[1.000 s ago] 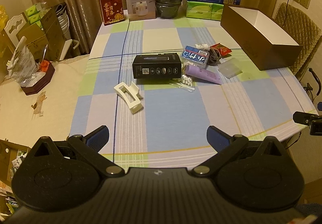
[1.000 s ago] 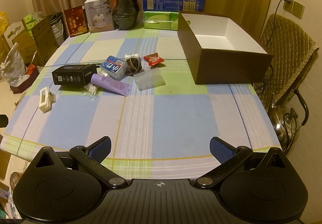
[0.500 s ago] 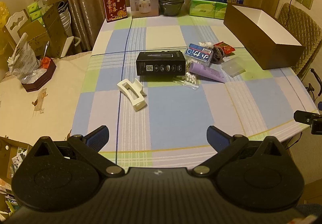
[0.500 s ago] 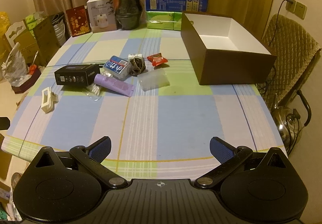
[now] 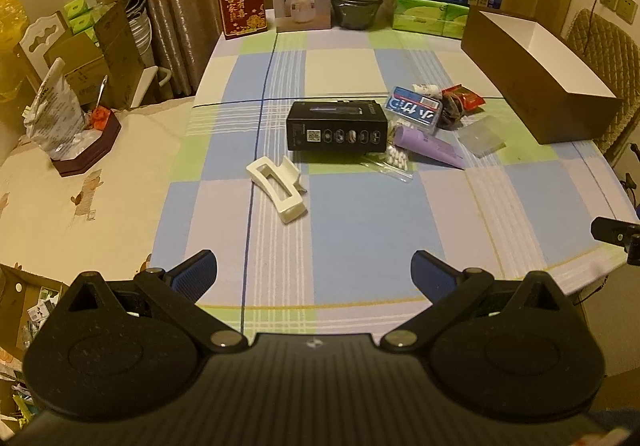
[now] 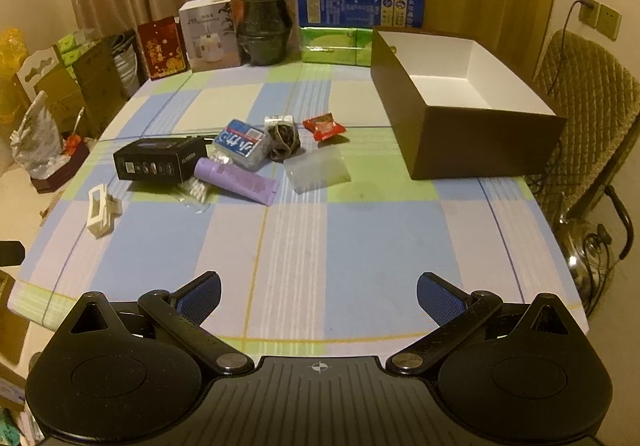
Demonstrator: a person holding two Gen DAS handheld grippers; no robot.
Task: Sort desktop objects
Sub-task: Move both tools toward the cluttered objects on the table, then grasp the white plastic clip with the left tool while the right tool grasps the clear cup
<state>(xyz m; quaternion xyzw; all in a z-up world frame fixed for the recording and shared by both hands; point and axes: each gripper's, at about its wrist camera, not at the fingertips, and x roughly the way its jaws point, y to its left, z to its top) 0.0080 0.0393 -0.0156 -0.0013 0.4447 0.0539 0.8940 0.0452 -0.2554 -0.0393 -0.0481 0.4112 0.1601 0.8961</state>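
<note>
Small items lie in a cluster mid-table: a black box [image 5: 338, 124] [image 6: 160, 164], a white hair claw [image 5: 278, 188] [image 6: 101, 210], a purple tube [image 5: 430, 147] [image 6: 238, 180], a blue packet [image 5: 414, 113] [image 6: 240, 141], a bag of cotton swabs [image 5: 394, 159], a red snack packet [image 6: 324, 127] and a clear plastic case [image 6: 318, 173]. An open brown box [image 6: 460, 105] [image 5: 536, 85], white inside, stands at the right. My left gripper [image 5: 314, 270] and right gripper [image 6: 318, 292] both hang open over the near table edge, holding nothing.
Cartons, a dark stacked pot [image 6: 264, 29] and gift boxes line the table's far edge. A quilted chair [image 6: 588, 117] stands right of the table. Left of it sits a cream-clothed surface [image 5: 60, 197] holding a bag and a tray. The checked tablecloth [image 6: 340, 238] near me is bare.
Both views have shifted slightly, with the table contents sliding lower and nearer in the frames. Nothing on the table has moved. Both grippers stay open.
</note>
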